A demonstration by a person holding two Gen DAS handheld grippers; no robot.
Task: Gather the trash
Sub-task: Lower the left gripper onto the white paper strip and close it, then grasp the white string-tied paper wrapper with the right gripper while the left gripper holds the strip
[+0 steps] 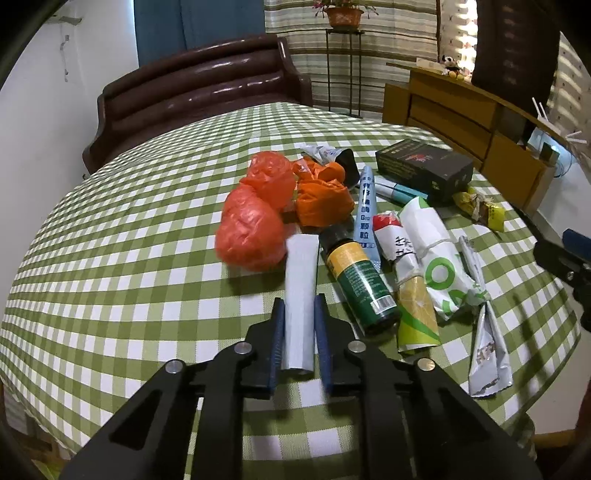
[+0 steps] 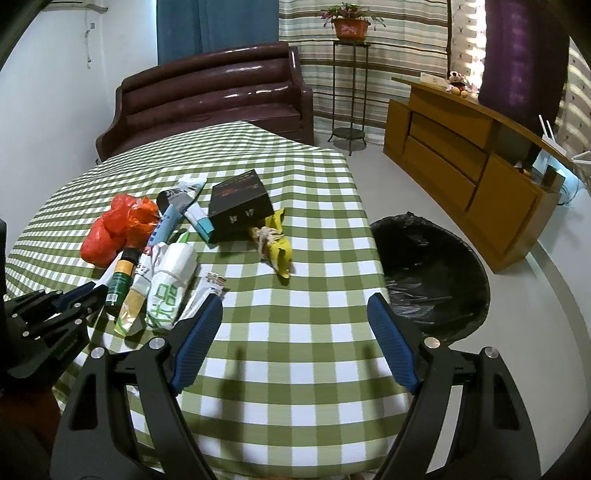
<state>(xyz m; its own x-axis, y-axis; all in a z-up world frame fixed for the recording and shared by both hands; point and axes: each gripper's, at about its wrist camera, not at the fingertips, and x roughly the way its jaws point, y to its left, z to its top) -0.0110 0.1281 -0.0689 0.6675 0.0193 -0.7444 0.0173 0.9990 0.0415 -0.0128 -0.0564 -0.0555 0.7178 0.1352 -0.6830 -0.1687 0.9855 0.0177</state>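
Left wrist view shows the left hand-held gripper (image 1: pixel 299 317) clamped on a white tube (image 1: pixel 300 295), bottle (image 1: pixel 360 282) just right; the right hand-held gripper (image 2: pixel 295 310) gapes empty over the surface (image 2: pixel 295 369).

Bare checked tablecloth (image 2: pixel 295 332) ahead of right gripper (image 2: pixel 295 332); litter pile (image 2: pixel 155 273) crowds ten o'clock; lined bin (image 2: pixel 436 273) at two o'clock.

Home living room, dark leather sofa (image 2: pixel 218 96) at upper left, wooden sideboard (image 2: pixel 465 166) at right, potted plant (image 2: pixel 351 26) on a stand, striped curtains (image 2: pixel 402 33), gingham-covered table (image 2: pixel 295 332)
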